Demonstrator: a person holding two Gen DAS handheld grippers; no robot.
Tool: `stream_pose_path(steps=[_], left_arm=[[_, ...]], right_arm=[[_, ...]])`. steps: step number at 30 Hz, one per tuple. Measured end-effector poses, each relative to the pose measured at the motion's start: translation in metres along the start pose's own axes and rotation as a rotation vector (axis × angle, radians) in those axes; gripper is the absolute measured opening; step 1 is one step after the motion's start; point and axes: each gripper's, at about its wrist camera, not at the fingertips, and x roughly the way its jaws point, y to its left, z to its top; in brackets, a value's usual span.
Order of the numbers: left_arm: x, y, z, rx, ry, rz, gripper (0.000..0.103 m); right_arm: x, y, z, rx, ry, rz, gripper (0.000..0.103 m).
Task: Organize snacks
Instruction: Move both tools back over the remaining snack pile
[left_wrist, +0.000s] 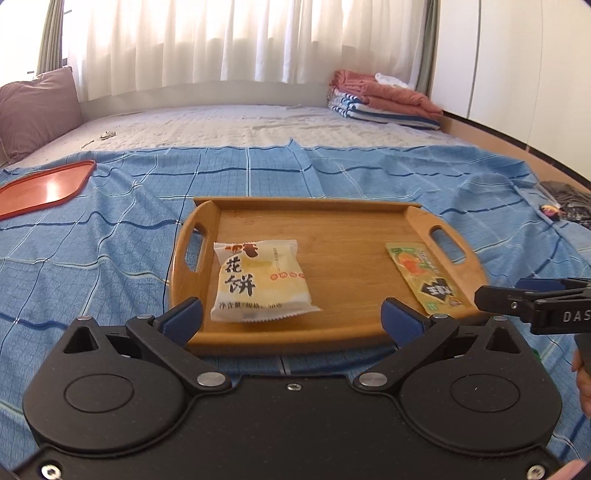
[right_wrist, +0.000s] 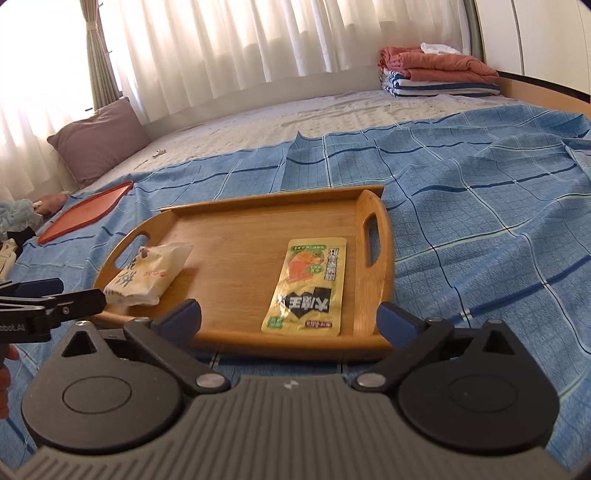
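Observation:
A wooden tray (left_wrist: 343, 225) with two handles lies on the blue checked sheet; it also shows in the right wrist view (right_wrist: 236, 229). On its left lies a white pastry packet (left_wrist: 258, 282), seen too in the right wrist view (right_wrist: 147, 275). On its right lies a flat yellow snack pouch (left_wrist: 424, 275), also in the right wrist view (right_wrist: 308, 286). My left gripper (left_wrist: 291, 314) is open and empty at the tray's near edge, in front of the pastry. My right gripper (right_wrist: 290, 314) is open and empty at the near edge, in front of the pouch.
An orange tray (left_wrist: 48, 186) lies on the sheet at the far left. A purple pillow (left_wrist: 35, 110) leans at the back left. Folded blankets (left_wrist: 384, 98) are stacked at the back right. Dark clothes (left_wrist: 569, 205) lie at the right edge.

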Motion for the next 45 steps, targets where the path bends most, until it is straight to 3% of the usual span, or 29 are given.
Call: stream_pose_path(steps=[15, 24, 29, 34, 37, 45], left_arm=[[-0.067, -0.009, -0.073, 0.037, -0.035, -0.034, 0.103], [-0.085, -0.012, -0.113, 0.094, 0.004, -0.057, 0.103], [-0.085, -0.009, -0.125, 0.102, 0.057, -0.048, 0.088], [-0.084, -0.006, -0.131, 0.131, 0.084, -0.03, 0.078], [-0.082, -0.007, -0.134, 0.143, 0.091, -0.032, 0.076], [-0.072, -0.015, -0.131, 0.149, 0.105, -0.045, 0.075]], right_arm=[[-0.049, 0.02, -0.067, -0.126, -0.061, -0.064, 0.103], [-0.069, 0.013, -0.099, -0.114, -0.08, -0.108, 0.103], [-0.073, -0.001, -0.106, -0.064, -0.048, -0.096, 0.103], [-0.08, -0.009, -0.108, -0.075, -0.045, -0.135, 0.094], [-0.08, -0.013, -0.11, -0.083, -0.018, -0.145, 0.082], [-0.077, -0.009, -0.113, -0.122, -0.018, -0.15, 0.081]])
